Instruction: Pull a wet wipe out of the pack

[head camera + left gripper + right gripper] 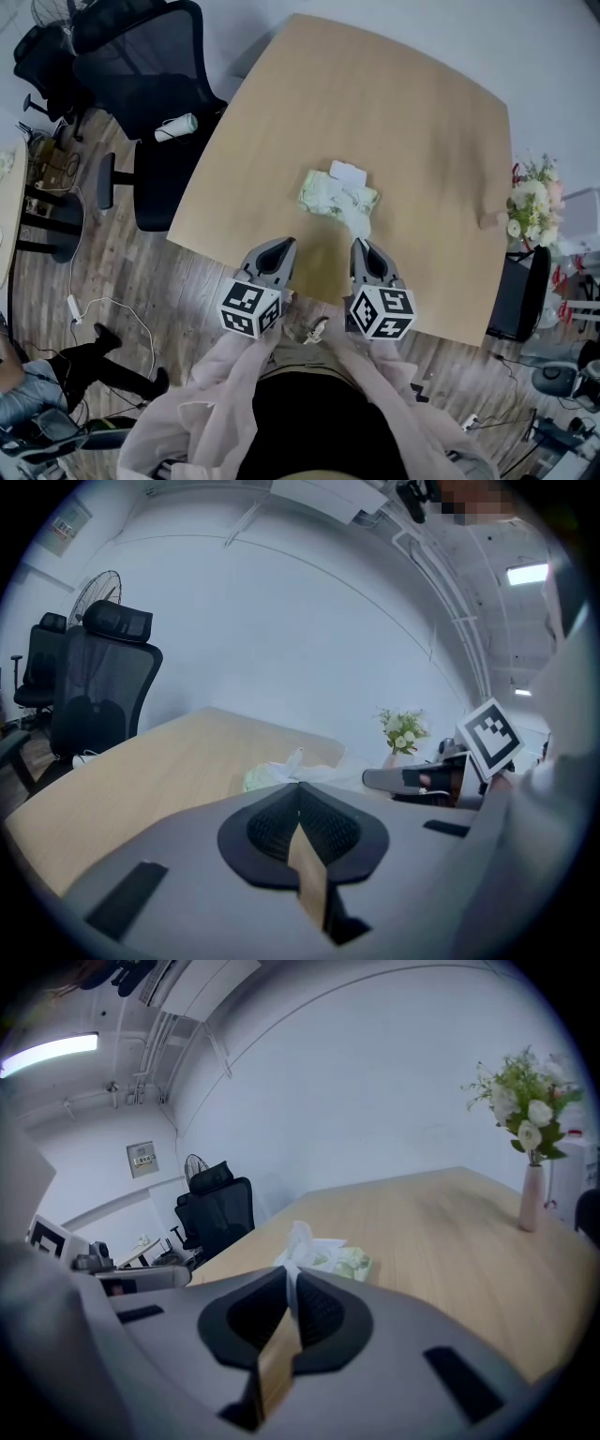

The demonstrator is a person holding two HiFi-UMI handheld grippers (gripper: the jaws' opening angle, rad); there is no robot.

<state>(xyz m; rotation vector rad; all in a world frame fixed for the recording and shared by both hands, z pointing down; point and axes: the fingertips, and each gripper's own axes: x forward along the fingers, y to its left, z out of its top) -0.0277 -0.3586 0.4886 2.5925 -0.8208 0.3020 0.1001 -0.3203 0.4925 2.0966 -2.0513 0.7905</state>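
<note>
The right claw (292,1275) pinches the wet wipe (359,223) from the pack (322,195) on the table (375,94); the left claw (300,789) is closed and empty.

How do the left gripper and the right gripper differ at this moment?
The right gripper is shut on the wet wipe trailing from the pack; the left gripper is shut on nothing. The wet wipe reaches the right gripper's tip, while bare table separates the left gripper from the pack. Both sit closed, side by side, near the table's front edge.

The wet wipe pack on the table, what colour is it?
The pack is pale green with white; clearest in the head view.
</note>
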